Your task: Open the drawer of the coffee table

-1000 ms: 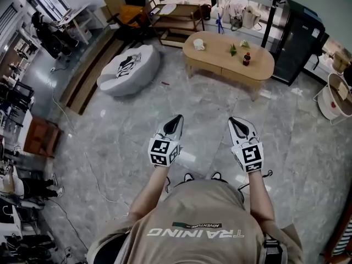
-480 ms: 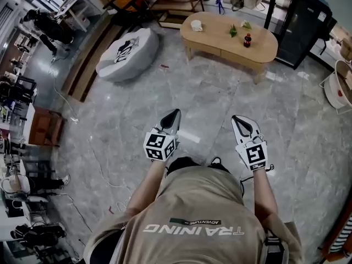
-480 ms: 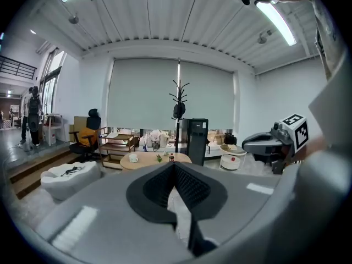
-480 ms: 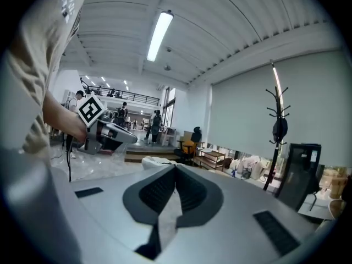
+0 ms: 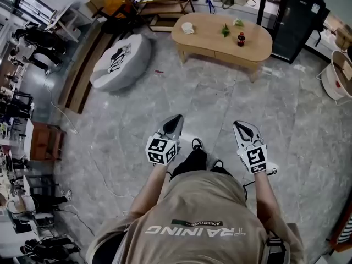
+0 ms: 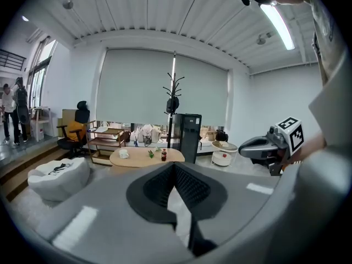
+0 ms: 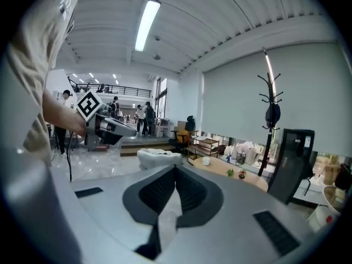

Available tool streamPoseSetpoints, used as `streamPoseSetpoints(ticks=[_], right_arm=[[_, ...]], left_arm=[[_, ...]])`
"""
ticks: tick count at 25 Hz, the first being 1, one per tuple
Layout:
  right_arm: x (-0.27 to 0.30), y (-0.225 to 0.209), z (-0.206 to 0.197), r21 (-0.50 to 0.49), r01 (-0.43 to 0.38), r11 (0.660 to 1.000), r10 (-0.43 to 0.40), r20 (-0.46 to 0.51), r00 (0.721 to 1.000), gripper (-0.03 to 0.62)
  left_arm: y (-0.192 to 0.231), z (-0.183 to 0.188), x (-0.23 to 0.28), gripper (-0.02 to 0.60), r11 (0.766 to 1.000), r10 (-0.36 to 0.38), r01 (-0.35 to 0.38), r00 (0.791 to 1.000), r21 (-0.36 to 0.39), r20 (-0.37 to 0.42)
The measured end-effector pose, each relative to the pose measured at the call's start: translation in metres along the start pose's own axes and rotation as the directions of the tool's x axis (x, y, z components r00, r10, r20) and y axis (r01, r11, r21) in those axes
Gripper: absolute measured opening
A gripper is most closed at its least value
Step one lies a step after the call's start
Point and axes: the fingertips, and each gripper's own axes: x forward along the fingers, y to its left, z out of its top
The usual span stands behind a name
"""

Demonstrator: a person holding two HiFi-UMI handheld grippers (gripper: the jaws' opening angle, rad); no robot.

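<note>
The oval wooden coffee table (image 5: 209,40) stands far ahead on the grey stone floor, and its drawer front (image 5: 235,58) sits flush in the near side. It carries a white cup (image 5: 187,28), a small green thing (image 5: 225,31) and a dark bottle (image 5: 240,39). My left gripper (image 5: 175,119) and right gripper (image 5: 241,127) are held side by side in front of the person, well short of the table. Both are shut and empty. The table (image 6: 145,157) shows small beyond the closed left gripper (image 6: 174,167). It also shows as the table (image 7: 234,170) past the right gripper (image 7: 176,169).
A white beanbag (image 5: 121,59) lies left of the table. A black cabinet (image 5: 294,21) and a coat stand (image 6: 172,100) stand behind its right end. A wooden shelf unit (image 5: 159,1) is at the back, a round white basket (image 5: 338,76) at the right, and a cable (image 5: 104,180) on the floor.
The person has stepped forward, one dark shoe now between the grippers. Both grippers have sunk a little and stay shut. The table has slid up and left in the head view.
</note>
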Motion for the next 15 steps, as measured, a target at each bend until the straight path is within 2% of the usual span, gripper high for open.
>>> streamPoseSetpoints(ticks=[3,7,12,15], right_arm=[[0.013,-0.011,-0.005,0.029,0.030,0.999,-0.029,-0.021,0.999,0.005],[0.038,-0.032,0.013,0.086,0.078,0.993,-0.077,-0.006,0.997,0.005],[0.078,-0.049,0.047,0.049,0.119,0.992,-0.119,-0.011,0.993,0.005],[0.096,-0.054,0.052,0.048,0.140,0.989,-0.139,-0.036,0.990,0.005]], left_arm=[[0.019,-0.001,0.019,0.006,1.000,-0.009,0.009,1.000,-0.023,0.013],[0.045,0.014,0.046,0.006,0.999,-0.045,0.046,0.998,-0.016,0.035],[0.087,0.038,0.070,0.006,0.996,-0.085,0.083,0.995,0.022,0.059],[0.105,0.043,0.082,0.006,0.994,-0.108,0.106,0.992,0.032,0.062]])
